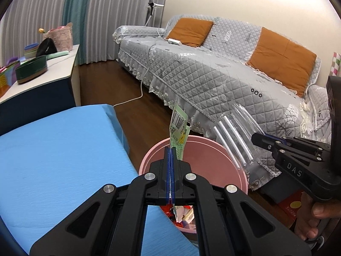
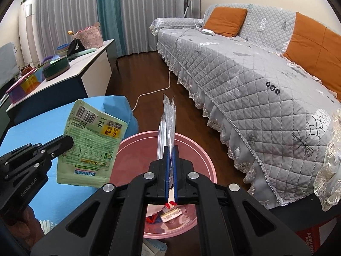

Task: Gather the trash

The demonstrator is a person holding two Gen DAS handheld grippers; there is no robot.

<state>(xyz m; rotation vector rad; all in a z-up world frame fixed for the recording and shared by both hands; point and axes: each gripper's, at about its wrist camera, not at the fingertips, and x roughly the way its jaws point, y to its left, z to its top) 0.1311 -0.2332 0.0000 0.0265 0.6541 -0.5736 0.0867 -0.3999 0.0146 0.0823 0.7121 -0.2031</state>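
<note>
Pale green pouch (image 2: 89, 143) with black barcode, yellow label patch, blue print strip. Clear plastic sleeve (image 1: 234, 134) holding white straws. Pink bin (image 2: 198, 149), red and cream scraps inside, possibly wrappers. Bright blue table cover (image 1: 53, 149). Grey diamond-quilted sofa cover (image 2: 245, 81), lace trim, orange cushions (image 1: 189, 31). Dark brown wood floor (image 2: 145, 74). Grey and teal curtains (image 2: 106, 10).

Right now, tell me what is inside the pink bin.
Inside the pink bin a red wrapper and a pale packet lie at the bottom. The right gripper and its clear plastic pack cover the rest.
</note>
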